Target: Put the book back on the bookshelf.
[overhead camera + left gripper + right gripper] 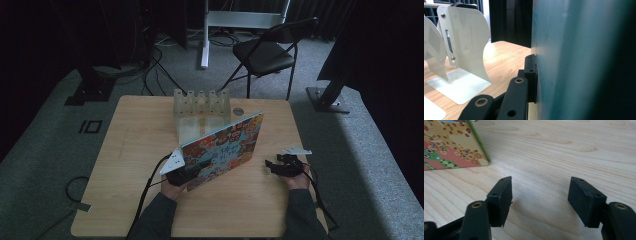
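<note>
A picture book [225,150] with a colourful cartoon cover stands tilted on its long edge in the middle of the wooden table [130,145]. My left gripper [182,176] is shut on its lower left corner. In the left gripper view one black finger [530,70] presses flat against the book's teal back cover [579,60]; the other finger is hidden behind the book. My right gripper [272,165] rests low over the table to the right of the book, open and holding nothing. Its fingertips [500,200] stand wide apart, with the book's corner [446,147] at the upper left.
A white rack [201,102] of several upright dividers stands at the table's far edge, just behind the book; its metal plates [464,45] are close on the left. A small round disc [238,111] lies beside it. A folding chair [265,52] and floor cables sit beyond.
</note>
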Motion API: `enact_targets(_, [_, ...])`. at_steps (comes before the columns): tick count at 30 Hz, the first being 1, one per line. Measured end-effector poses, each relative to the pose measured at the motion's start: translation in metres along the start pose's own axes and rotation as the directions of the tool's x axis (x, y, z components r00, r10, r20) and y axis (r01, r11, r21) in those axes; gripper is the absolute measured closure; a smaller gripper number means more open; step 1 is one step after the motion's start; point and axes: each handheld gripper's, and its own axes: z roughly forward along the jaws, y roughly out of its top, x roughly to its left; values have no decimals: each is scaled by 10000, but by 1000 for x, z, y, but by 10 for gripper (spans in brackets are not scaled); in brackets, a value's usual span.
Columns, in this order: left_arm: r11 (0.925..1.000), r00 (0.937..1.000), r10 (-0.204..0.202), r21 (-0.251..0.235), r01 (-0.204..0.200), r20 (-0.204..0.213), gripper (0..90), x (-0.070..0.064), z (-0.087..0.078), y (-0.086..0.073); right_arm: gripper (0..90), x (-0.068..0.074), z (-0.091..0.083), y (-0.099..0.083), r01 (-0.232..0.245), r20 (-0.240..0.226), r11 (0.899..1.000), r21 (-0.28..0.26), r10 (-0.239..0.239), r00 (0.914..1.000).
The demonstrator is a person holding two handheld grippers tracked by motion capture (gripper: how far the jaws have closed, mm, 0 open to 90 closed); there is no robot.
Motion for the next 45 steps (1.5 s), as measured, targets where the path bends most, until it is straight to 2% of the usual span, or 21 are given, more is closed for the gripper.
enact_targets(11, [9994,9992,-324,-135,321,-230,810,-1,-3,5,281,5,4,2,445,344,9986,274,-455,9984])
enact_targets(19, [10000,9994,71,13,-70,-352,811,-6,-3,12,242,8,6,3,624,503,9972,403,-644,9967])
enact_targets(23, [10000,9992,-24,-18,23,-388,812,-6,-3,12,196,8,6,3,563,592,9973,476,-590,9965])
enact_targets(26, [10000,9988,48,3,-48,-490,812,-7,-4,13,173,7,7,3,533,614,9972,520,-564,9965])
enact_targets(29, [9997,9980,255,59,-252,-574,812,-10,-6,15,169,7,7,3,563,590,9970,531,-594,9965])
enact_targets(45, [9989,9951,459,167,-446,-879,812,-11,-13,19,168,8,7,3,552,598,9971,529,-584,9965])
